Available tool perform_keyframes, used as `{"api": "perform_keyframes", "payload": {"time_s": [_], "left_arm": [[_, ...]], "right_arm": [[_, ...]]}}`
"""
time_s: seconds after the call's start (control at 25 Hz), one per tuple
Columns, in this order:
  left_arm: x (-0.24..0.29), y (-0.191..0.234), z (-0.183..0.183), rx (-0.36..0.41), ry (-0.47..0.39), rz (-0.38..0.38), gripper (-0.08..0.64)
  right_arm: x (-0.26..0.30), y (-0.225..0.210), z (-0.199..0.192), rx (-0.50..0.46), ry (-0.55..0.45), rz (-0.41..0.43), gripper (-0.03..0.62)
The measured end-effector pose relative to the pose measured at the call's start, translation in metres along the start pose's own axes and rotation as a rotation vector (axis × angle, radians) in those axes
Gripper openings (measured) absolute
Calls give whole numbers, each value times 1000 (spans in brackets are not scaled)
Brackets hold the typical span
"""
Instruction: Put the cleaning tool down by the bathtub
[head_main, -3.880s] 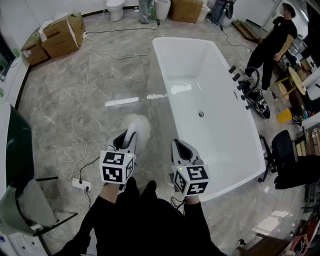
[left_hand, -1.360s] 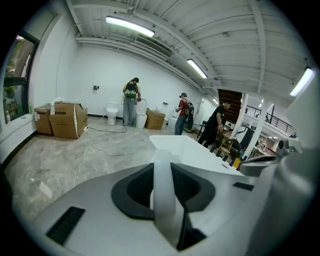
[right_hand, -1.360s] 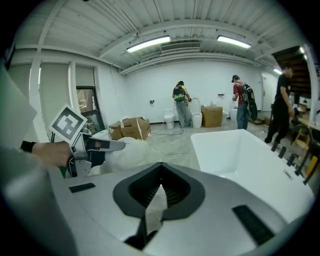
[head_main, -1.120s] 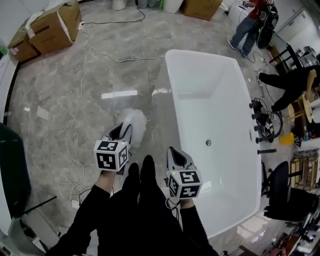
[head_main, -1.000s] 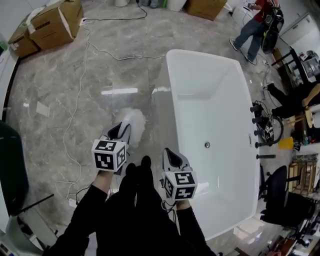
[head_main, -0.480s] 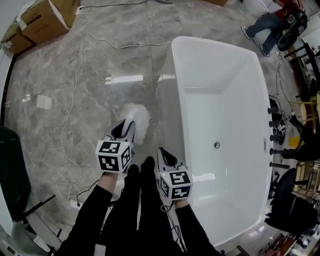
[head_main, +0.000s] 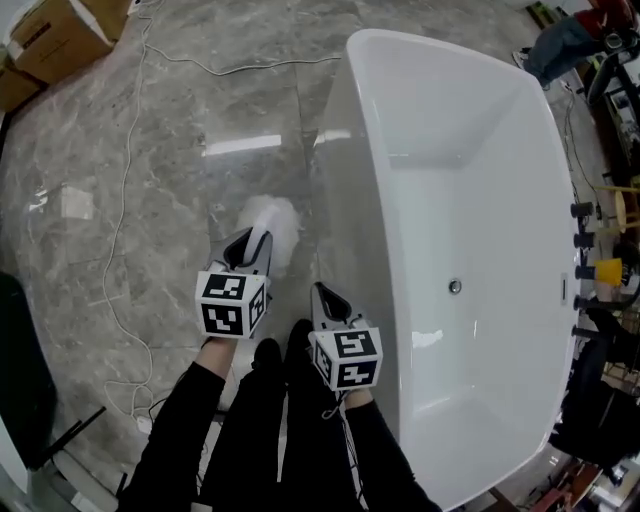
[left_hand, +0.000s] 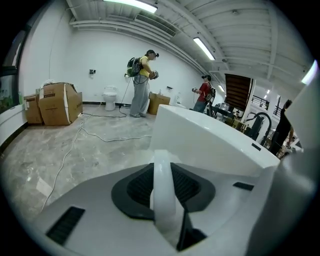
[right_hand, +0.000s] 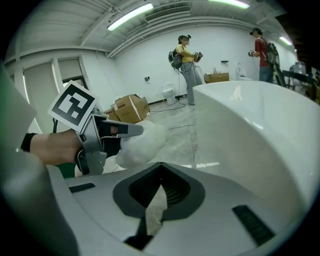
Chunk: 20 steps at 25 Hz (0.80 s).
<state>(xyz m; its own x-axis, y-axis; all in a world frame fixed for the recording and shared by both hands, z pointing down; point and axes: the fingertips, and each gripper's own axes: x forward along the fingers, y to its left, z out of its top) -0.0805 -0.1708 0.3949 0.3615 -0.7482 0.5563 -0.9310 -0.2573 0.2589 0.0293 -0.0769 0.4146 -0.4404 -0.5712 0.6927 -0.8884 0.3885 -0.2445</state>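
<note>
Left gripper view: left hand-held gripper (left_hand: 161, 165) was clamped on the thin white plastic handle (left_hand: 162, 192) of the cleaning tool, with the pads pressing both sides. Right gripper view showed the right hand-held gripper (right_hand: 160, 167) with its tips drawn together and nothing between them.

Head view: the tool's fluffy white duster head (head_main: 272, 222) stuck out past the left jaws. It was over the grey marble floor (head_main: 150, 180), just beside the outer wall of the white oval bathtub (head_main: 470, 150). From the right gripper view it seemed off the floor, not set down yet. The right hand-held gripper hung idle near the tub rim, close to the person's black shoes (head_main: 280, 355).

Risks, as judgement:
- Letting go from this height would probably make the light tool drop, bounce or roll away from the tub. It needs lowering until the head rests on the floor first.
- The head was close to the tub wall, so a swing that way could brush it and twist the thin handle in the pads.
- A thin white cable (head_main: 115, 250) lay on the floor to the left, so a drift that way could land the tool on it.
- The shoes were near and could be stepped onto the tool.
</note>
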Motion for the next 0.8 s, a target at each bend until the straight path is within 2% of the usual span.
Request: {"api": "perform_keyframes", "payload": {"time_s": [0.24, 0.4, 0.8], "left_arm": [[53, 25, -47, 5, -11, -1, 100], [84, 37, -77, 4, -17, 5, 100], [152, 63, -131, -10, -17, 12, 100]], "right_arm": [[65, -25, -22, 1, -26, 1, 0], [100, -43, -31, 8, -39, 38, 0], [171, -72, -61, -54, -8, 52, 0]]}}
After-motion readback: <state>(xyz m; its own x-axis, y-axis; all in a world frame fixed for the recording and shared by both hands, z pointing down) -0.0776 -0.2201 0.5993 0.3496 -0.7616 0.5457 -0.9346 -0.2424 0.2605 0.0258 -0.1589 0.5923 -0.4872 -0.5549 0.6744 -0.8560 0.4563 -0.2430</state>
